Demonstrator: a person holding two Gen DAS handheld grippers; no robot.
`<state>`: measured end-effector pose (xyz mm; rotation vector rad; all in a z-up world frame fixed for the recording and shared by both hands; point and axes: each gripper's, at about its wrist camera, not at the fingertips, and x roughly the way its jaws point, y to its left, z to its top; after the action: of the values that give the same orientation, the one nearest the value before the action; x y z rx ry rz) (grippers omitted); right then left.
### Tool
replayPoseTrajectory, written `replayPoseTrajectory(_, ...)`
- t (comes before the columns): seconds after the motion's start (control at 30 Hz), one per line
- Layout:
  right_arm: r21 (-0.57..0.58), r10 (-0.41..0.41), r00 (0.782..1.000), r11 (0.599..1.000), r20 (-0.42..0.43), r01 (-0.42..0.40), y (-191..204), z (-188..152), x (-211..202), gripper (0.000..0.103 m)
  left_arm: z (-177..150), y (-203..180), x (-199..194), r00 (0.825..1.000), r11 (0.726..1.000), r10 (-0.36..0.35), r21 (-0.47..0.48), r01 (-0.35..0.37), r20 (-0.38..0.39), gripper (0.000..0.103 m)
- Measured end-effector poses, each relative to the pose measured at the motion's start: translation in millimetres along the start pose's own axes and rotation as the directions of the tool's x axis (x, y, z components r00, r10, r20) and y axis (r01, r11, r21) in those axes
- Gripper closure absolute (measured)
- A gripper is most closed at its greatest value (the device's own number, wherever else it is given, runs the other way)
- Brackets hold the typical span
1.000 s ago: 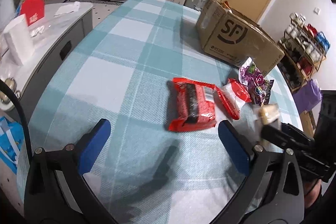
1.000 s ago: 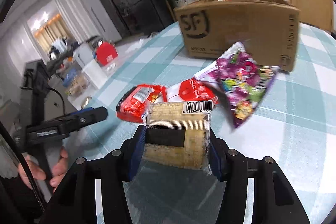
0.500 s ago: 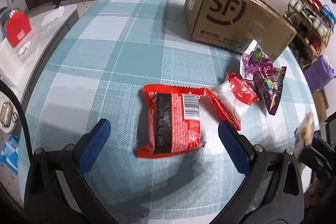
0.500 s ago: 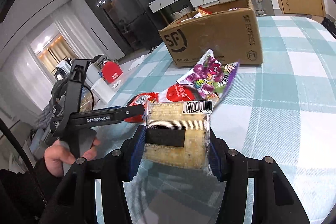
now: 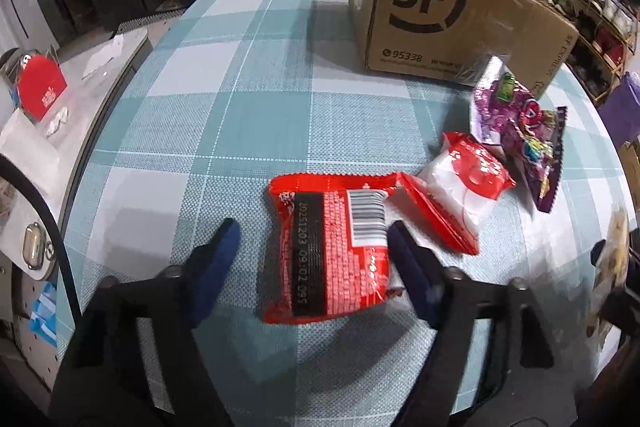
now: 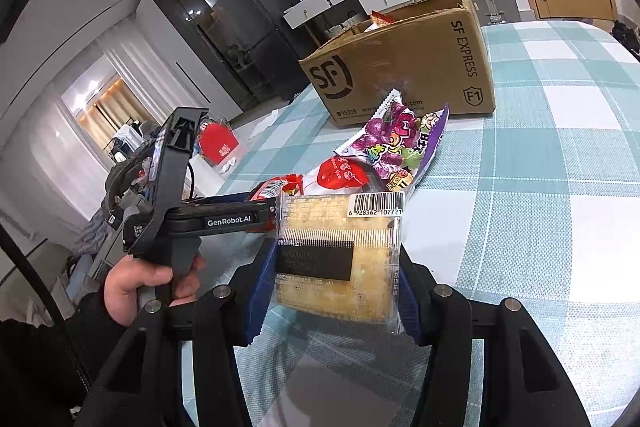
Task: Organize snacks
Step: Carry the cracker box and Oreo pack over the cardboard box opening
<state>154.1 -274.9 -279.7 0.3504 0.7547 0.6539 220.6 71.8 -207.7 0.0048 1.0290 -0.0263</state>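
Since a second ago the left gripper [image 5: 312, 239] dropped over the red packet [image 5: 332, 251] on the checked table [image 5: 248, 107]; its jaws have just been closing, half-narrowed, not visibly pinching yet. Right gripper [image 6: 334, 281] clamps the yellow cake pack [image 6: 340, 259], probably bound for the SF box [image 6: 400, 67].

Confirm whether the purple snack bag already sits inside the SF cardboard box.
No: the purple snack bag lies on the checked tablecloth, in front of the SF cardboard box.
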Motion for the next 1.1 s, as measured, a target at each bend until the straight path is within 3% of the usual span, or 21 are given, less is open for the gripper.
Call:
replayPoseTrajectory(0.03, 0.001, 0.002, 1.000, 1.000, -0.001, -0.002, 0, 0, 0, 0.049, -1, -1, -2, 1.000, 1.000, -0.008, 0.006, 0.008, 0.005, 0.057)
replayPoseTrajectory(0.07, 0.002, 0.004, 1.000, 1.000, -0.002, -0.004, 1, 0, 0, 0.049, -2, 0, -4, 1.000, 1.000, -0.017, 0.012, 0.017, 0.012, 0.061)
replayPoseTrajectory(0.23, -0.013, 0.006, 1.000, 1.000, 0.011, -0.006, 10, 3, -4, 0.049, -6, 11, -11, 0.997, 0.997, -0.081, -0.013, 0.081, 0.004, 0.061)
replayPoseTrajectory(0.33, -0.027, 0.003, 1.000, 1.000, 0.016, -0.002, 16, 5, -8, 0.049, -11, 16, -20, 0.997, 0.996, -0.083, -0.015, 0.083, 0.009, 0.061)
replayPoseTrajectory(0.63, -0.045, 0.015, 0.998, 0.999, 0.057, -0.012, 27, 24, -25, 0.049, -4, 19, -75, 0.987, 0.991, -0.130, -0.005, 0.131, 0.098, 0.061)
replayPoseTrajectory(0.83, -0.069, 0.065, 0.990, 0.996, 0.126, -0.057, 43, 51, -49, 0.049, 25, 7, -104, 0.974, 0.981, -0.196, 0.026, 0.194, 0.115, 0.061)
replayPoseTrajectory(0.97, -0.089, 0.106, 0.981, 0.992, 0.163, -0.093, 54, 76, -64, 0.049, 52, -8, -122, 0.965, 0.979, -0.202, 0.036, 0.199, 0.166, 0.061)
replayPoseTrajectory(1.1, -0.106, 0.098, 0.974, 0.991, 0.204, -0.078, 62, 104, -74, 0.049, 79, -18, -131, 0.954, 0.971, -0.239, 0.040, 0.235, 0.183, 0.061)
